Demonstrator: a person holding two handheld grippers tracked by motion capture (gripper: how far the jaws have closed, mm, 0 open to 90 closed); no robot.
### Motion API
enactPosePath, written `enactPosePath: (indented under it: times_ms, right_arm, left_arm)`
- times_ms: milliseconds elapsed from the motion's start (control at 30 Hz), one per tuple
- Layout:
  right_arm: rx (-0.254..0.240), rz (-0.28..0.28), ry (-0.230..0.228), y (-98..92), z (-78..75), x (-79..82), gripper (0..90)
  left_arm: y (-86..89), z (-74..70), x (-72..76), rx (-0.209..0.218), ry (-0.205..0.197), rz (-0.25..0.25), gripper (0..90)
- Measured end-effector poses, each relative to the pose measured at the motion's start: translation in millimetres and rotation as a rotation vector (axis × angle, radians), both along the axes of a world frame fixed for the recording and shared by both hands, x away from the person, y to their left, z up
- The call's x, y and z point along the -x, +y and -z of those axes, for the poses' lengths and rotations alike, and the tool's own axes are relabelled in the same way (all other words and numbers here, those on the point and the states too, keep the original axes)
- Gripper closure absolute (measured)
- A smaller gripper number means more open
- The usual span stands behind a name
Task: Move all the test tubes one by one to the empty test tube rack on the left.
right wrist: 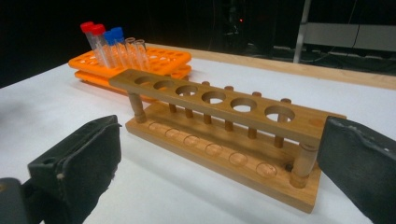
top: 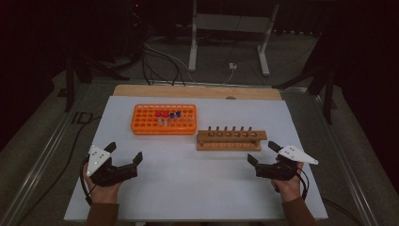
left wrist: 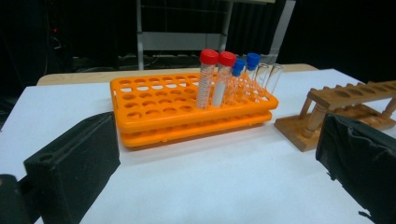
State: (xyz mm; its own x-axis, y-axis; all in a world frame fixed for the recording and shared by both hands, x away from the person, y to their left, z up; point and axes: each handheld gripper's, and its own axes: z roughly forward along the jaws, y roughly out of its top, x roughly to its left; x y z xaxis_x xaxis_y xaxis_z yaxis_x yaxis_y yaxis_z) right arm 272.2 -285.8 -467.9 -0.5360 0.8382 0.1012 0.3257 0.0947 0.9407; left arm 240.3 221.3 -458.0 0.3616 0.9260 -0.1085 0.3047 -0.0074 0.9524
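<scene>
- We see an orange rack [left wrist: 159,105] on the white bench [top: 188,179]. It holds six tubes: two with red caps [left wrist: 209,57], two with blue caps [left wrist: 252,59], and two clear ones [left wrist: 273,77] with no caps.
- The wooden rack [right wrist: 219,135] has six holes, with nothing in them.
- Our left tool [top: 123,155] and right tool [top: 263,154] are both wide open and hold nothing, near the racks.

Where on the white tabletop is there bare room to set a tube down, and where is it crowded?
Bare room: the wide strip between the left tongs and right tongs, in front of the orange rack and wooden rack. Also bare: the far right corner beyond the wooden rack. Crowded: the narrow gap between the two racks.
</scene>
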Motion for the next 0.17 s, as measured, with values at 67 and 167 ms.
enactPosePath:
  times_ms: [67, 167]
  right_arm:
    - [0.000, 0.005, 0.004, -1.1, 1.2, -0.1, 0.0]
    - [-0.003, 0.013, 0.009, -2.4, 2.3, -1.3, 0.0]
  left_arm:
    - [-0.3, 0.6, 0.7, 0.000, -0.007, -0.014, 0.7]
    - [-0.8, 0.5, 0.4, -0.005, -0.008, -0.021, 0.7]
